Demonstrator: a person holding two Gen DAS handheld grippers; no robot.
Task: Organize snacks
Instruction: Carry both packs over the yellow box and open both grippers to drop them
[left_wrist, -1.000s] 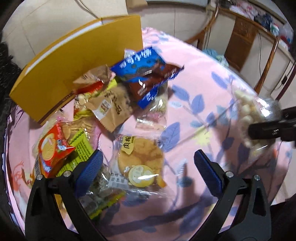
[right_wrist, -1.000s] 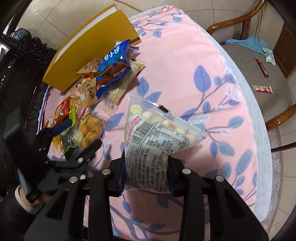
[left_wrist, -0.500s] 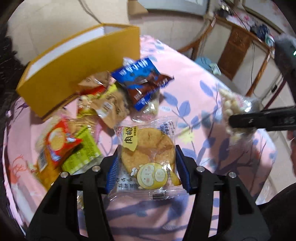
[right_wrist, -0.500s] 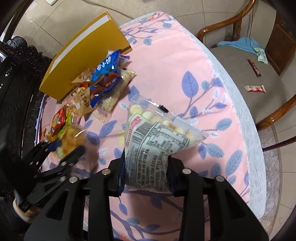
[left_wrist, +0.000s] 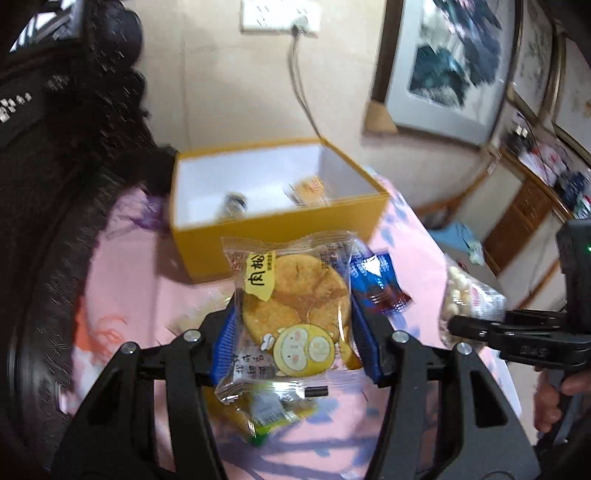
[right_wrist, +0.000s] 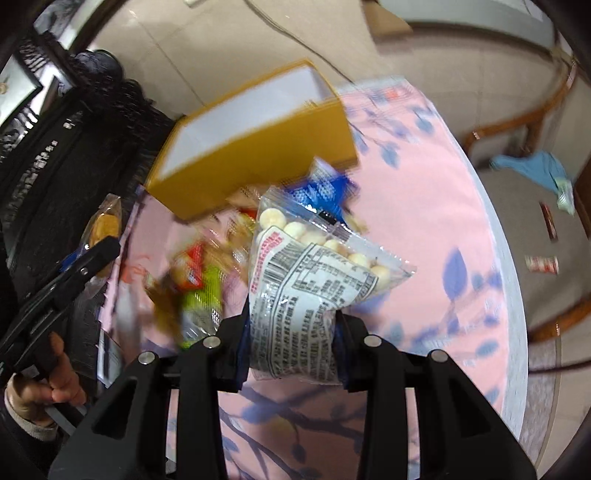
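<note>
Gripping a biscuit packet (left_wrist: 293, 314), left tongs (left_wrist: 293, 332); right tongs (right_wrist: 291, 328) clamped on a puff-ball bag (right_wrist: 314, 280).

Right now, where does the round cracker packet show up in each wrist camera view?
Left wrist: cracker packet at centre, clamped in the left gripper.
Right wrist: cracker packet at the left edge, above that gripper's black finger.
Shared landmark: the yellow box behind it.
</note>
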